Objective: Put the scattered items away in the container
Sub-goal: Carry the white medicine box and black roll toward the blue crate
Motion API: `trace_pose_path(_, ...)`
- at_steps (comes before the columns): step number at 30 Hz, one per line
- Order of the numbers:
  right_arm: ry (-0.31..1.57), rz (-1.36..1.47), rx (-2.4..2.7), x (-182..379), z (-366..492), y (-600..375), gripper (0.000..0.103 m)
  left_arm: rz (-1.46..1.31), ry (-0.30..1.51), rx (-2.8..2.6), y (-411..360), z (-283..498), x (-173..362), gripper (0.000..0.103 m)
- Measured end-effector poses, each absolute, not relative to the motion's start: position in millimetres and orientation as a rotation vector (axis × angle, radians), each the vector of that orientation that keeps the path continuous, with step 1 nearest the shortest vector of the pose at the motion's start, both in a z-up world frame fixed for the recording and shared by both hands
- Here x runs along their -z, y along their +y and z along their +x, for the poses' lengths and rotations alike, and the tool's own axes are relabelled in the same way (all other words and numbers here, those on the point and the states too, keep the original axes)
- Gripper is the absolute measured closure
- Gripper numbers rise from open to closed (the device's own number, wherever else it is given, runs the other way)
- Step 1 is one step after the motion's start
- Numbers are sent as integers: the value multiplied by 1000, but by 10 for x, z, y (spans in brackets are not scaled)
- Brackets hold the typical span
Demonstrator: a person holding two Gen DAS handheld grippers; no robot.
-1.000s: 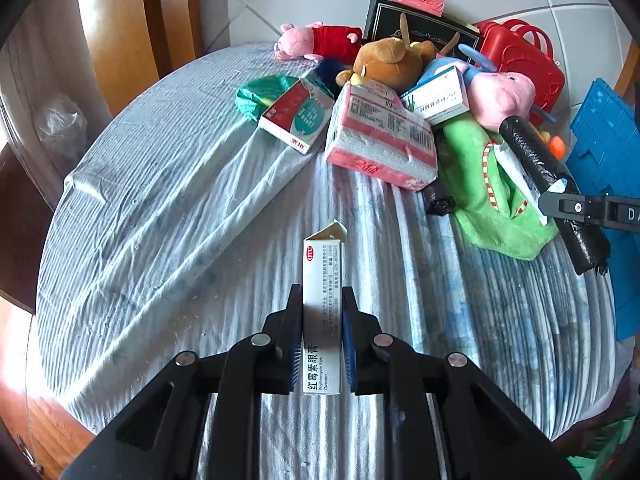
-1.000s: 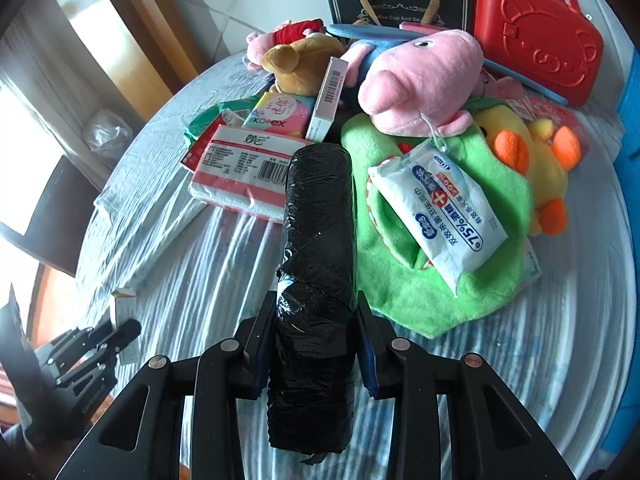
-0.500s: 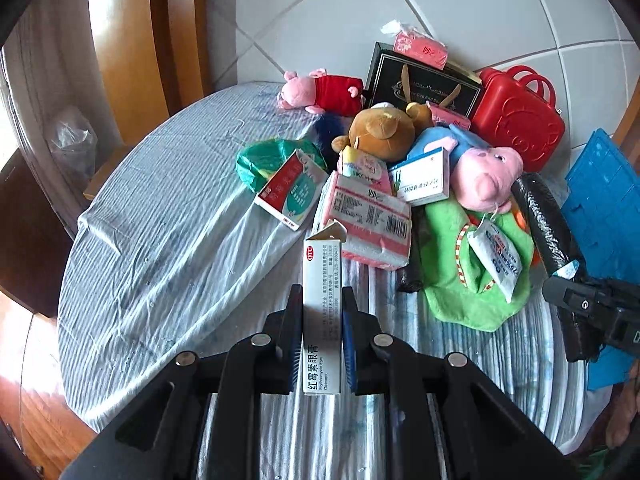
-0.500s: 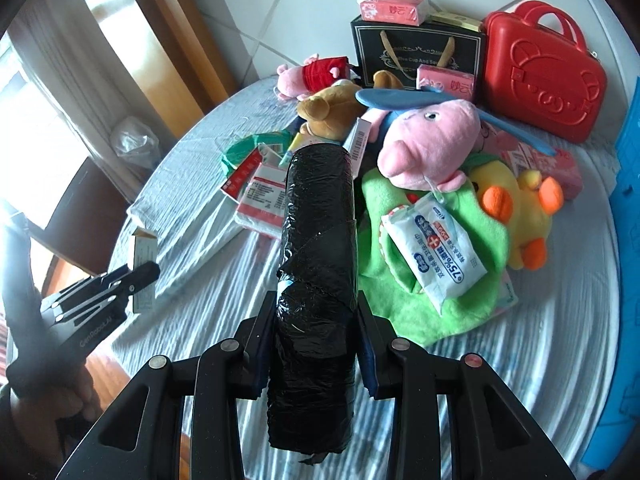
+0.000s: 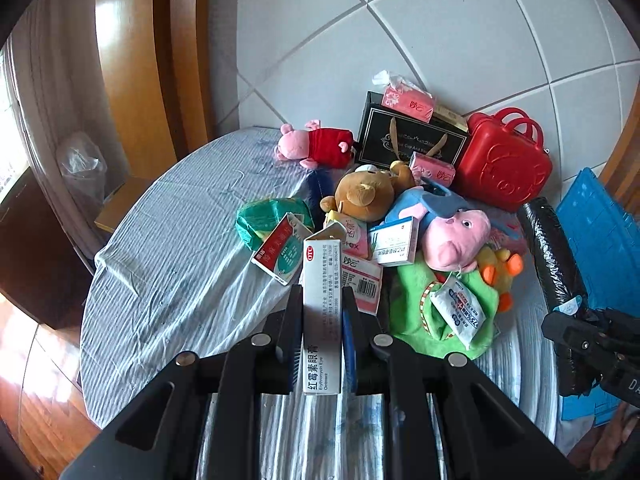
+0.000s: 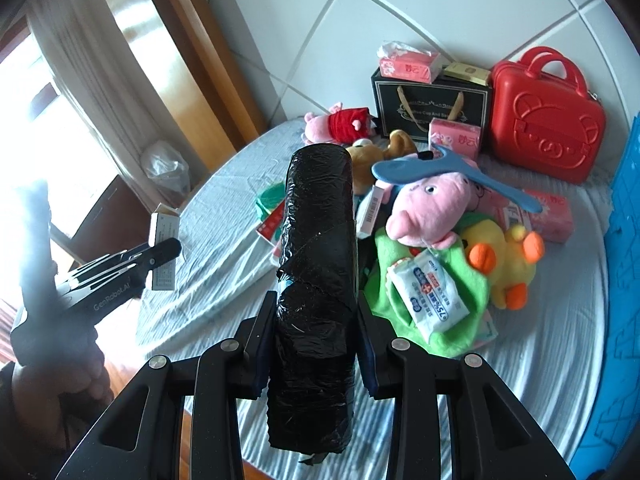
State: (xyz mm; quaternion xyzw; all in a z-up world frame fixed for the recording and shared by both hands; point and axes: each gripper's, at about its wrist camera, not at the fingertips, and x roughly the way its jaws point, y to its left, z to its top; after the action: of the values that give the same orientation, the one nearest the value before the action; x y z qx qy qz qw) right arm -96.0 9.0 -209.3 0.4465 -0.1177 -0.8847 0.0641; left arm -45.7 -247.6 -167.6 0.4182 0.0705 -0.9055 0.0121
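Black plastic-wrapped roll [image 6: 316, 280]: clamped lengthwise between the pads of my right gripper [image 6: 316, 336], jaws part-way apart and pressing its sides, carried clear above the round table with the pale blue striped cloth [image 6: 540, 352]

White slim carton with red and black print [image 5: 322, 312]: pinched upright in my left gripper [image 5: 322, 336], jaws narrowed right down onto it, top flap open, also held off the cloth; in the right wrist view I see that gripper at the left, a hand [image 6: 60, 372] on its grip

Blue ribbed plastic container [image 5: 596, 248]: standing at the right edge of the table, just beside the roll in the left wrist view

Remaining heap, far half of the table towards the tiled wall:
- pink plush pig with blue cap [image 6: 432, 204], lying on a green plush cloth [image 6: 400, 292]
- white wet-wipe pack [image 6: 428, 288] on top of that green cloth
- yellow plush duck [image 6: 504, 256], touching the pig's right side
- brown plush bear [image 5: 364, 196]
- small pink pig in red [image 5: 316, 148] at the far edge
- red hard toy suitcase [image 6: 548, 120] and black paper gift bag [image 6: 432, 100], side by side at the far edge
- pink tissue packs [image 6: 408, 60], one on the bag
- green packet [image 5: 272, 220] and assorted medicine boxes [image 5: 396, 244] along the heap's left side

Near-left part of the cloth: bare, wrinkled
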Motion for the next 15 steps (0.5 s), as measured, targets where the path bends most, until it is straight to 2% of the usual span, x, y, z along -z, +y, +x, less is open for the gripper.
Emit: trace_pose_path(15, -302, 1215, 2681, 1448, -716, 409, 69, 1127, 209, 2869, -2124, -406, 1040, 86)
